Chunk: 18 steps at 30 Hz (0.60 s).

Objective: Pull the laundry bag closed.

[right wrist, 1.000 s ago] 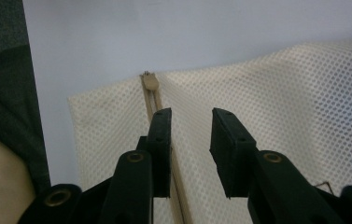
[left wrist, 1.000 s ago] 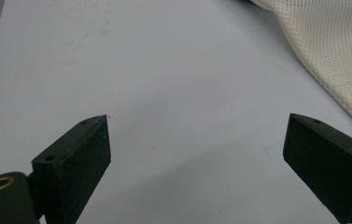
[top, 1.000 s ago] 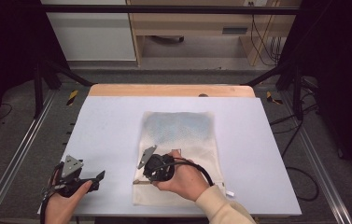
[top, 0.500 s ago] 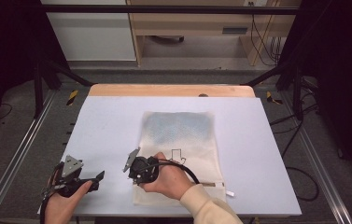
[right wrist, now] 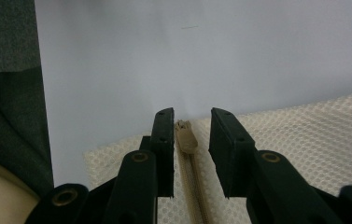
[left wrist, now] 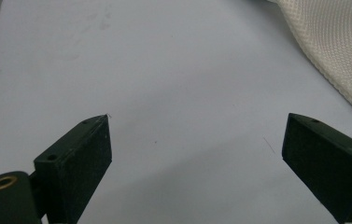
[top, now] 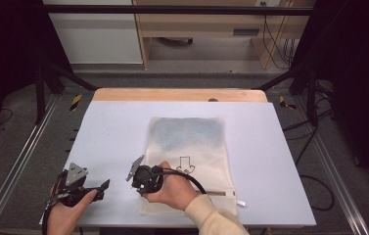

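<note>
**Right claw straddles the zipper pull at the bag's near corner**

A cream mesh laundry bag (top: 189, 156) lies flat on the pale counter (top: 280, 161), with a bluish item showing through its far half and a small arrow mark printed near the middle. Its zipper (right wrist: 193, 186) runs along the near edge.

The right claw (top: 134, 172) sits low at the bag's near left corner. In the right gripper view its jaws stand narrowly apart, one on each side of the beige zipper pull (right wrist: 186, 136), which lies between them with a slim gap on either side (the pads do not press on it). The jaws have just been opening slightly, the pull between them.

The left claw (top: 104, 185) rests near the counter's near left corner, well apart from the bag. In the left gripper view its jaws are spread wide over bare counter with nothing between them, and the bag's mesh edge (left wrist: 337, 51) shows at upper right.
</note>
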{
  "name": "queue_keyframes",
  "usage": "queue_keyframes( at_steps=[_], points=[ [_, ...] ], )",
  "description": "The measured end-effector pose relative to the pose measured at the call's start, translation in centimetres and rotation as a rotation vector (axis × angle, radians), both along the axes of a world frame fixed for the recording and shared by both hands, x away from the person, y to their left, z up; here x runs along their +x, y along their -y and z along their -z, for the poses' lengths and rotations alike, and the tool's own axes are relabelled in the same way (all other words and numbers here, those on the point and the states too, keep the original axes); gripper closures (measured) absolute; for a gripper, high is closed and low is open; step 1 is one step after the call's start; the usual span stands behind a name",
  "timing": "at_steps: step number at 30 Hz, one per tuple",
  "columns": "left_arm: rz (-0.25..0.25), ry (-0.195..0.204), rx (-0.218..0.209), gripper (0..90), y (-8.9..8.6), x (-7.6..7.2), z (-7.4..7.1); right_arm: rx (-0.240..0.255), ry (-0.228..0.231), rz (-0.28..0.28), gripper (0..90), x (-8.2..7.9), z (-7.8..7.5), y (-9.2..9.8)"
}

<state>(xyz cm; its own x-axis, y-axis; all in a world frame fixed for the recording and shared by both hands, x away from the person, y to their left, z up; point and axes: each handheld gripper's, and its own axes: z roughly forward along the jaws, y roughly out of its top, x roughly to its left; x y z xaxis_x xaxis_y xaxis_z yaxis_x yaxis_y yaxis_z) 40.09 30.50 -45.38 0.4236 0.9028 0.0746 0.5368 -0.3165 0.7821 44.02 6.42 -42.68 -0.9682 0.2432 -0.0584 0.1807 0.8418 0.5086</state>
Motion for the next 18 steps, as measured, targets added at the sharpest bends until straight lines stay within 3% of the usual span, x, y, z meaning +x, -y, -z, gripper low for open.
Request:
queue_keyframes(
  at_steps=[18],
  points=[
    [0.006,0.000,0.002,8.2,0.1,0.0,0.0,-0.044,-0.030,-0.009,72.2,0.5,1.2,-0.4]
  ],
)
